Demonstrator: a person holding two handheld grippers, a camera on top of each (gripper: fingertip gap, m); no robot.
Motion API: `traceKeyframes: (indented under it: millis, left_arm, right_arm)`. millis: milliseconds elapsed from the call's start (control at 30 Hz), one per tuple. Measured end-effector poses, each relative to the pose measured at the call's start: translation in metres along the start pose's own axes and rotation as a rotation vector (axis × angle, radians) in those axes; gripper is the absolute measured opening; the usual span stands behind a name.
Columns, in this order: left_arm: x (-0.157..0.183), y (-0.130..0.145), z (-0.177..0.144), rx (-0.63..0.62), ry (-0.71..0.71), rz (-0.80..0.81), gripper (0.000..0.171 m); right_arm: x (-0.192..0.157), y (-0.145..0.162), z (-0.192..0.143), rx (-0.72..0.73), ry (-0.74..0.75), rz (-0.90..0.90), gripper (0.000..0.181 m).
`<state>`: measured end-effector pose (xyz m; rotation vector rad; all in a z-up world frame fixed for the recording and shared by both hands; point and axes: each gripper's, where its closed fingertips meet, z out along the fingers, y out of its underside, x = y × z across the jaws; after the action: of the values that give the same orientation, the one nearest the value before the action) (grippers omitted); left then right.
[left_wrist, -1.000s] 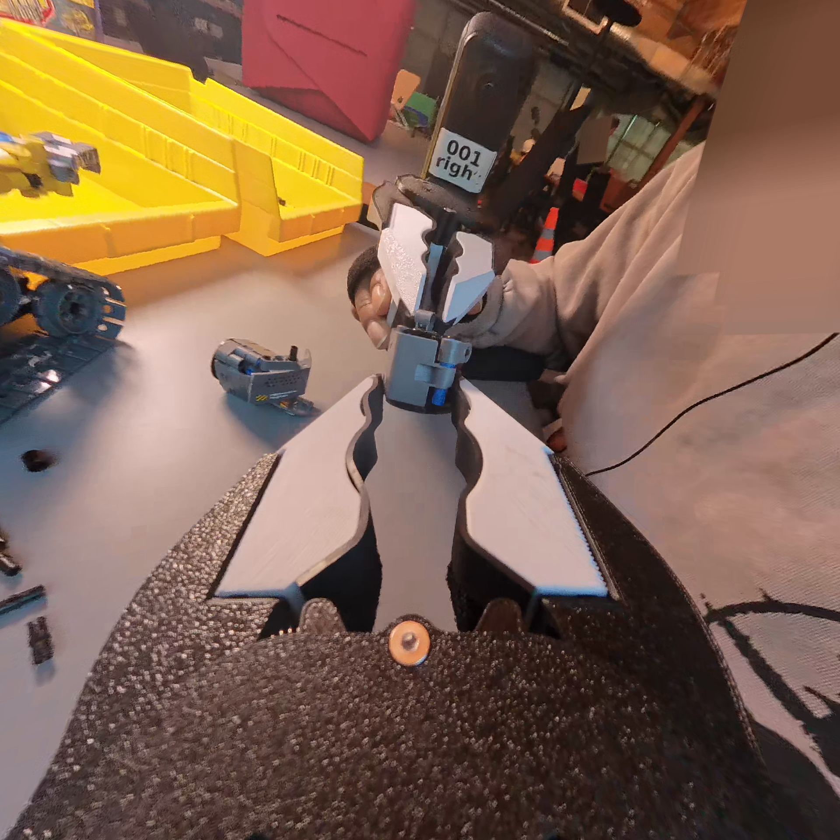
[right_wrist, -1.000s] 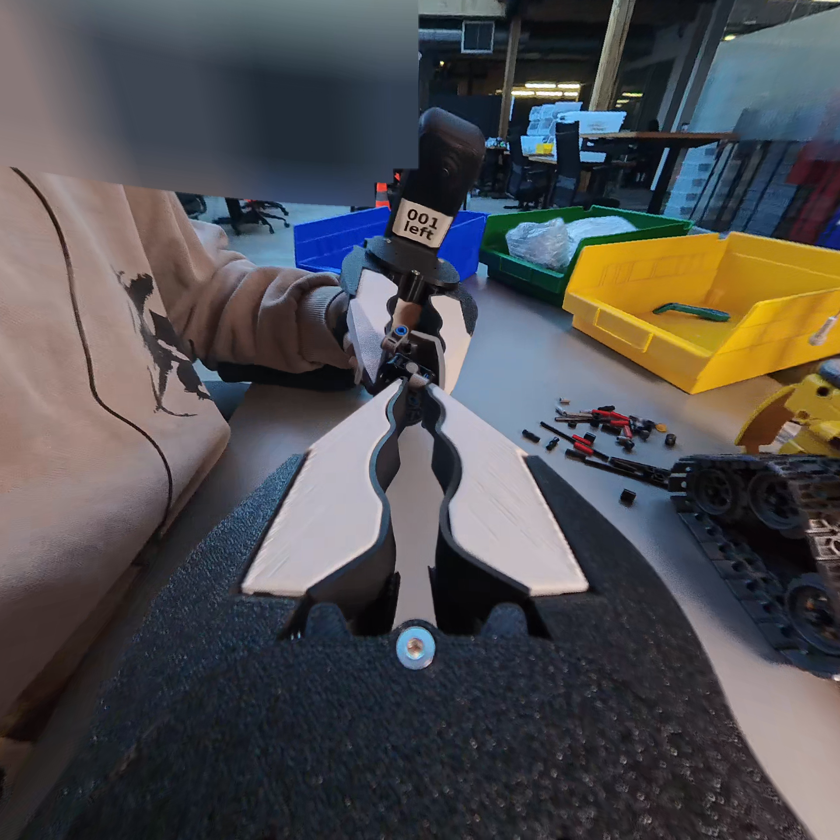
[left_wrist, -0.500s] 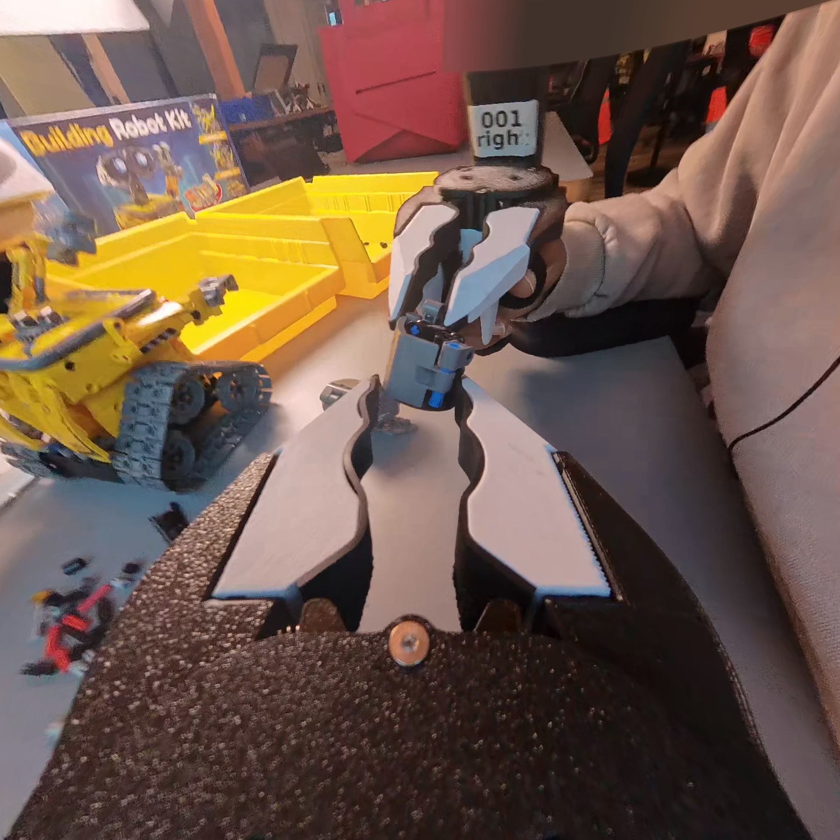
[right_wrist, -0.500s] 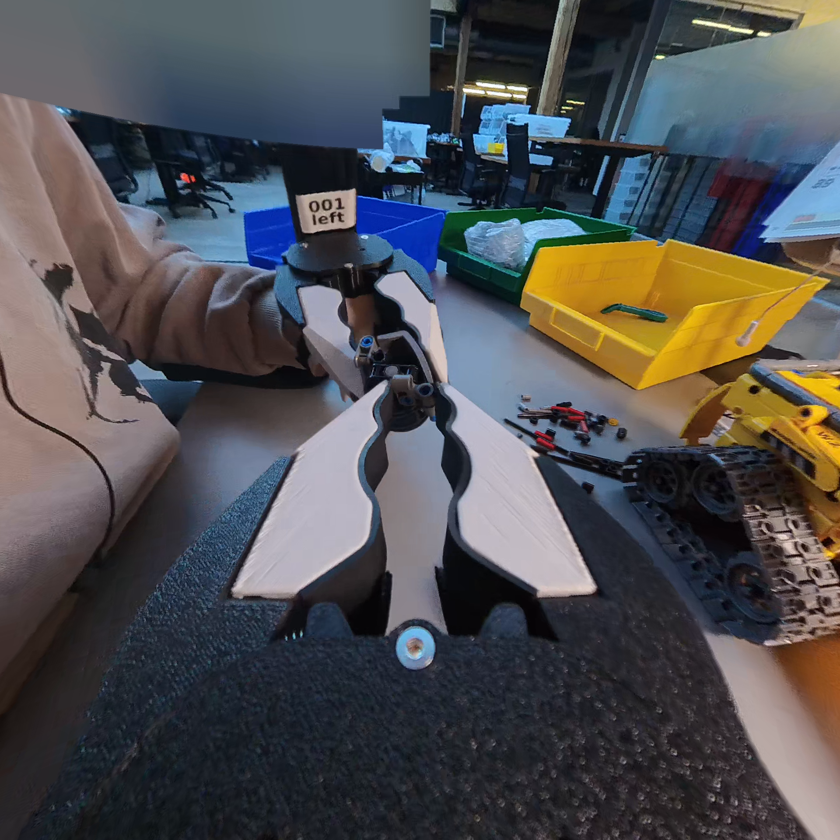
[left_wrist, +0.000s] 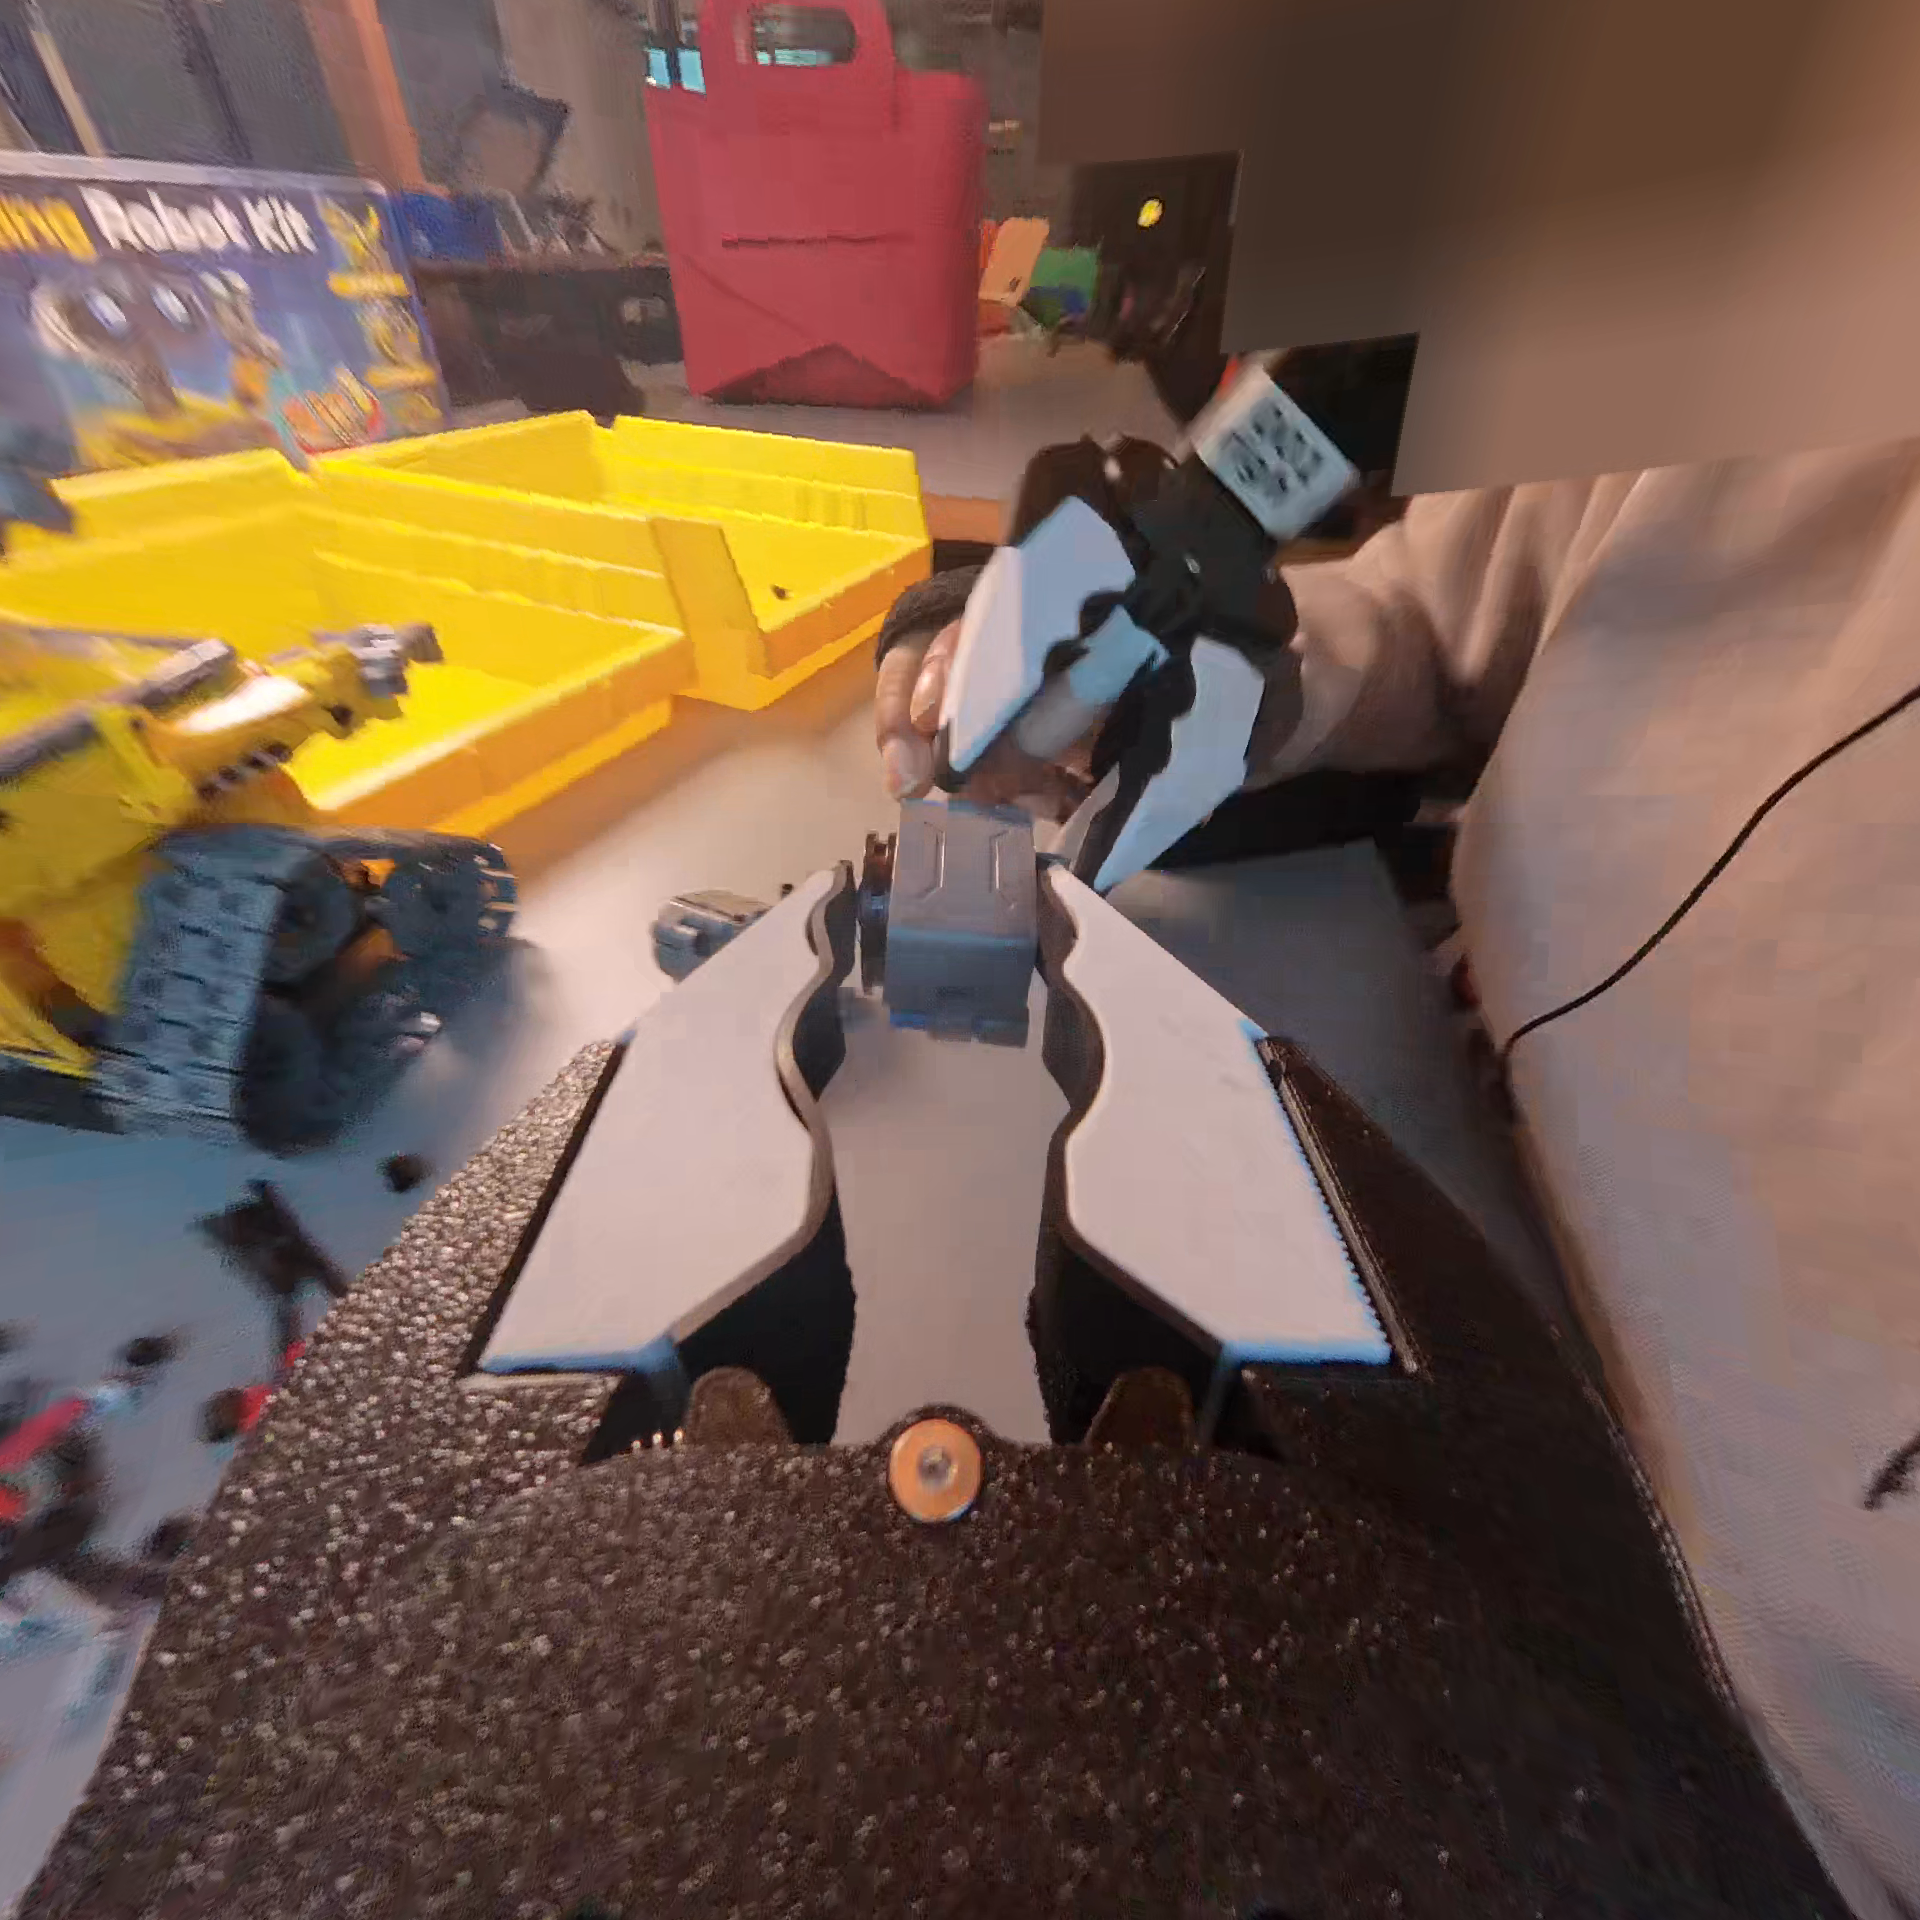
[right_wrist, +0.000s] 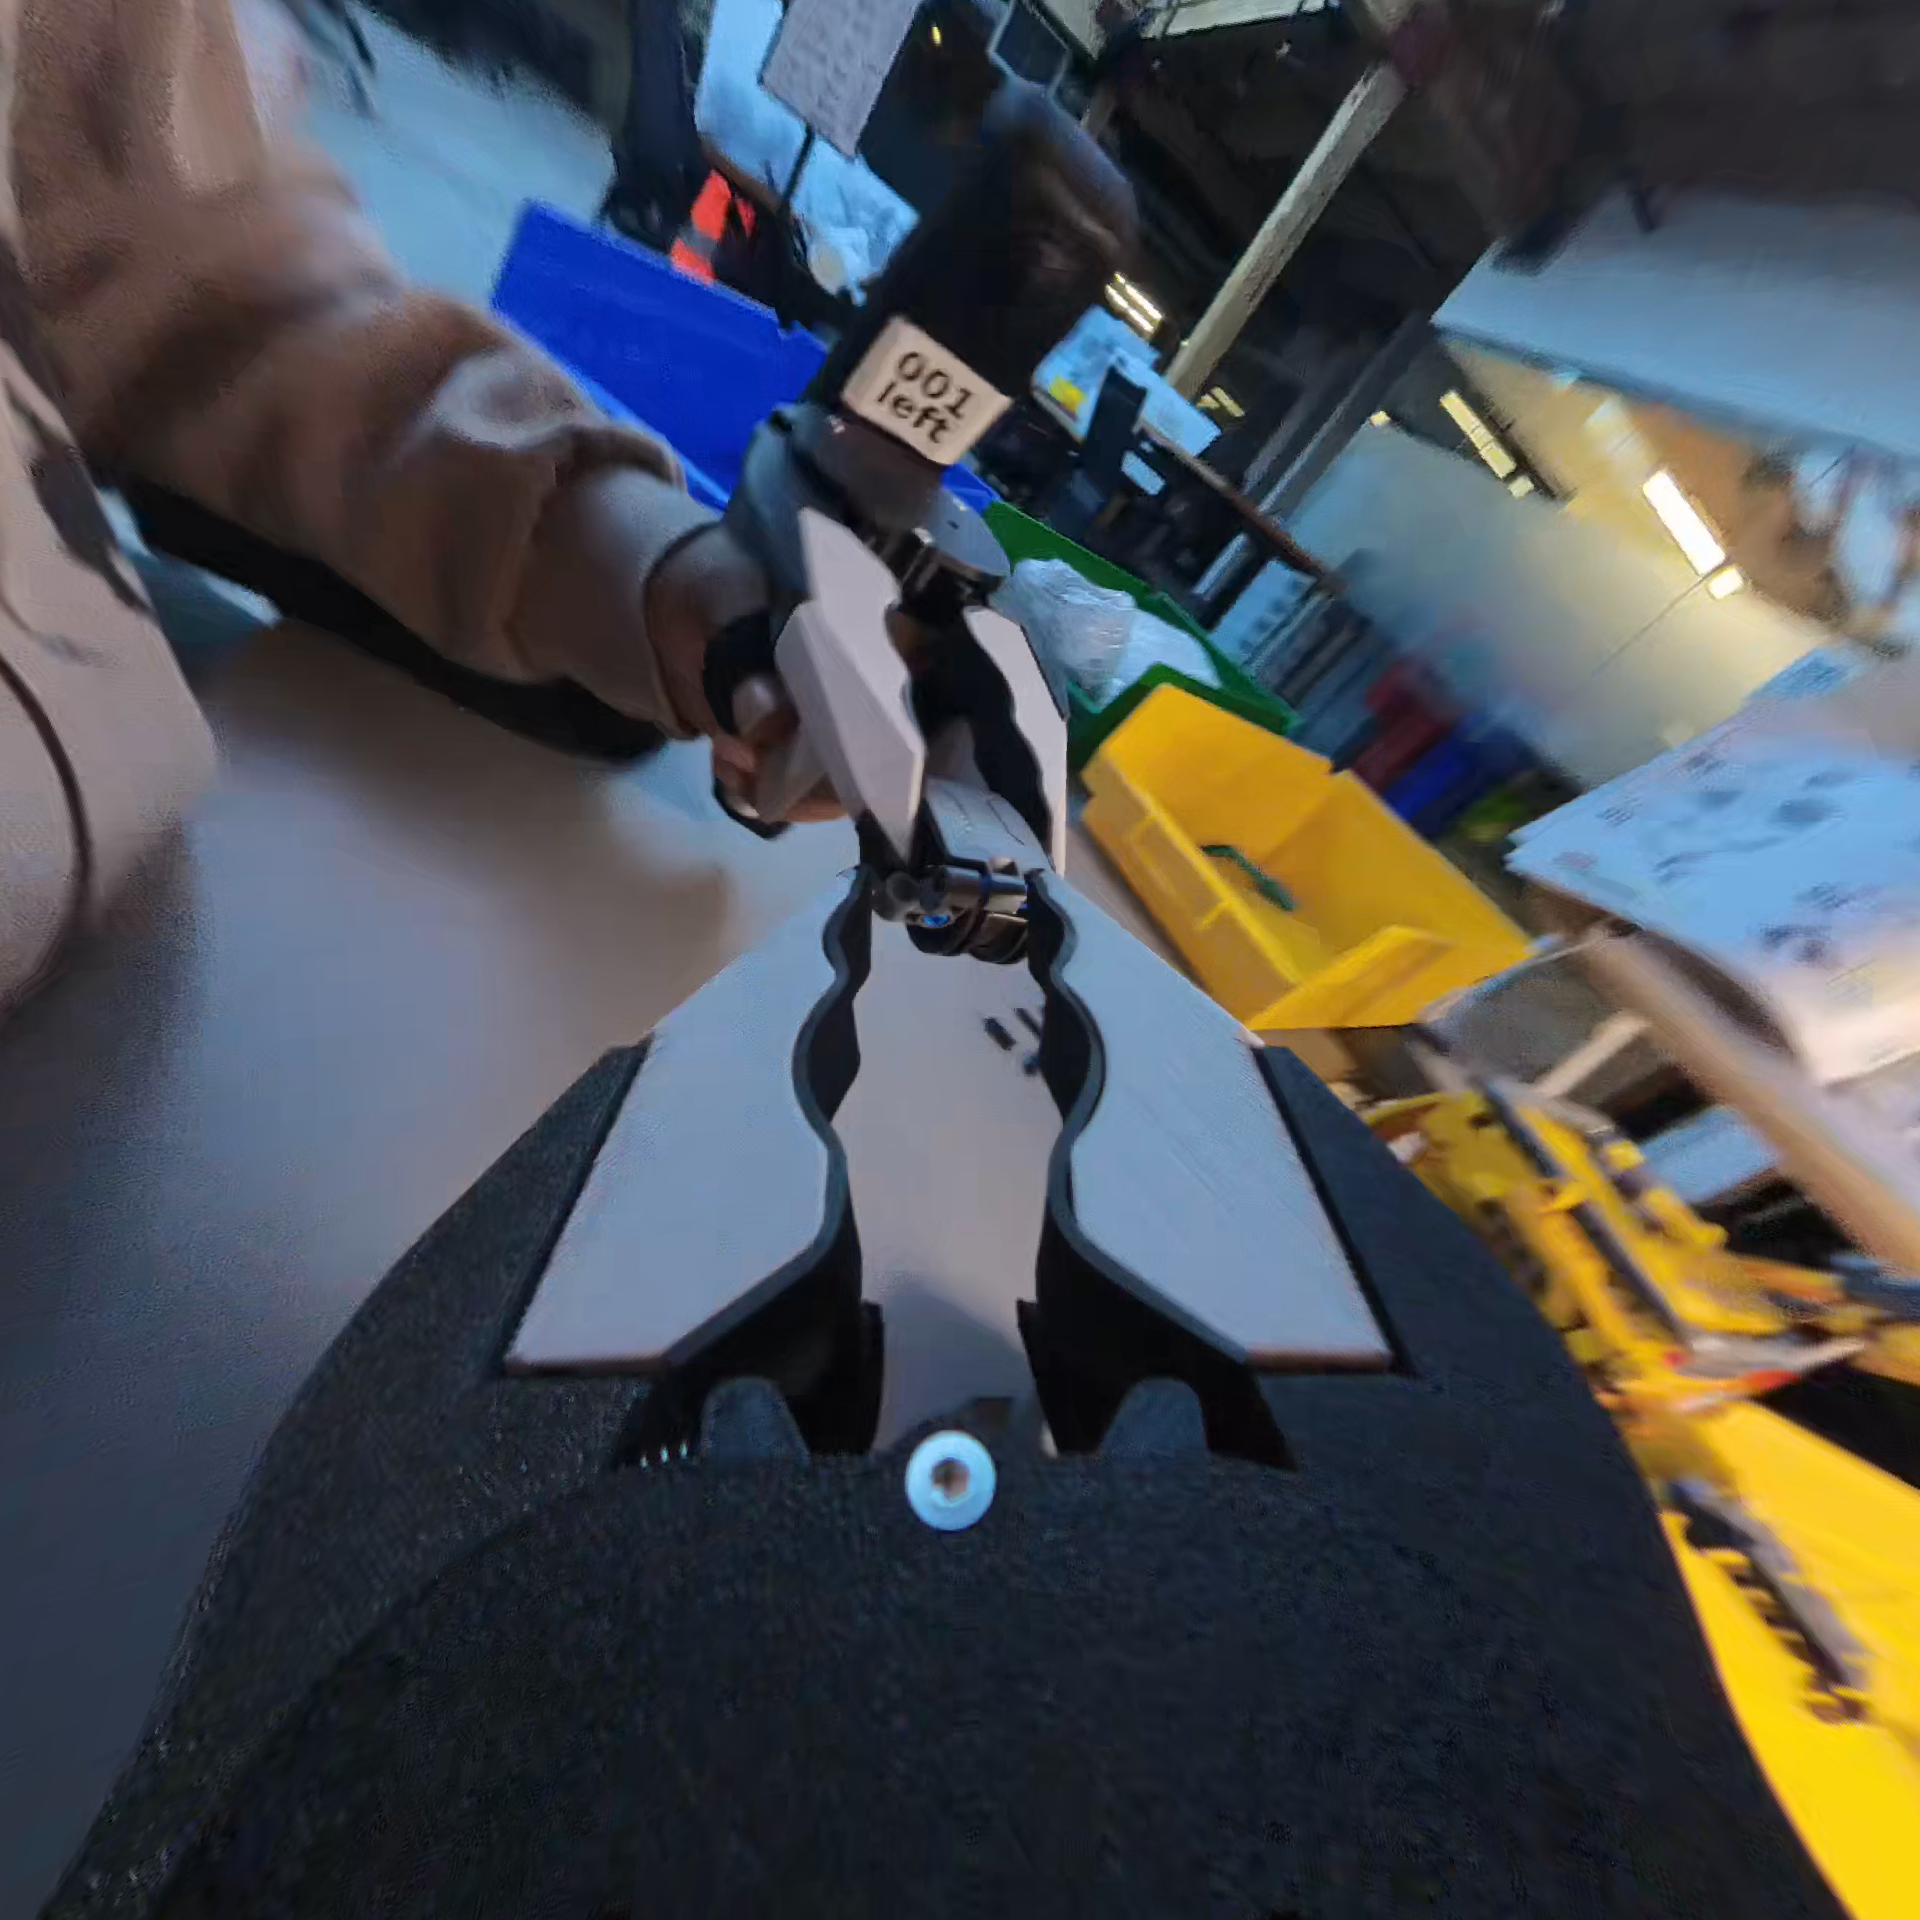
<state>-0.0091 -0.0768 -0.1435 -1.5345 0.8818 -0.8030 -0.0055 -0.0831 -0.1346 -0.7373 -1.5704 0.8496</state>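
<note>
My left gripper (left_wrist: 940, 883) is shut on a small grey block piece (left_wrist: 961, 920) and holds it above the grey table (left_wrist: 644, 821). My right gripper (right_wrist: 951, 885) meets it head-on. Its fingertips (right_wrist: 857, 894) stand on either side of the piece's dark end (right_wrist: 956, 920) and touch it. In the left wrist view the right gripper (left_wrist: 1018, 826) is tilted, with its fingers spread around the piece's far end. In the right wrist view the left gripper (right_wrist: 977, 831) comes from a hand in a beige sleeve (right_wrist: 416, 468). Both views are blurred.
A yellow tracked robot model (left_wrist: 156, 831) (right_wrist: 1610, 1247) stands on the table beside yellow bins (left_wrist: 582, 582) (right_wrist: 1299, 862). A second grey piece (left_wrist: 717, 920) and small loose parts (left_wrist: 62, 1455) lie nearby. Farther off are a blue bin (right_wrist: 644, 312), a green bin (right_wrist: 1143, 623) and a paper booklet (right_wrist: 1714, 862). Both grippers' tips are close together, under 4 cm apart. The yellow tracked robot model (right_wrist: 1610, 1247) is about 20 centimetres from both grippers' fingertips.
Both grippers have swung and tilted while staying tip to tip. The grey piece now shows a flat face to the left camera. The right gripper's jaws stand wider apart than before.
</note>
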Motion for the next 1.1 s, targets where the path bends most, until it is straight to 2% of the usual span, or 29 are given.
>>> traceKeyframes:
  millis: [100, 167, 233, 367, 533, 833, 1100]
  left_arm:
    - [-0.004, 0.005, -0.001, -0.083, -0.145, 0.277, 0.033]
    - [-0.008, 0.007, 0.0, -0.129, -0.228, 0.429, 0.033]
    - [-0.009, 0.006, 0.001, -0.144, -0.275, 0.518, 0.033]
    - [-0.009, 0.003, 0.0, -0.132, -0.31, 0.58, 0.033]
    - [-0.003, 0.0, 0.003, -0.09, -0.264, 0.532, 0.033]
    - [0.003, -0.016, -0.001, 0.068, -0.142, 0.268, 0.033]
    - [0.002, -0.018, -0.001, 0.092, -0.118, 0.217, 0.033]
  right_arm:
    - [0.014, -0.008, -0.008, 0.096, -0.122, 0.441, 0.029]
    - [0.021, -0.004, -0.009, 0.096, -0.156, 0.626, 0.026]
    - [0.023, 0.001, -0.008, 0.082, -0.163, 0.69, 0.024]
    - [0.022, 0.008, -0.006, 0.048, -0.159, 0.709, 0.017]
    - [0.02, 0.005, -0.002, 0.093, -0.218, 0.885, 0.01]
    - [0.026, -0.004, -0.001, 0.238, -0.34, 1.244, 0.005]
    - [0.026, -0.009, -0.002, 0.291, -0.398, 1.348, 0.009]
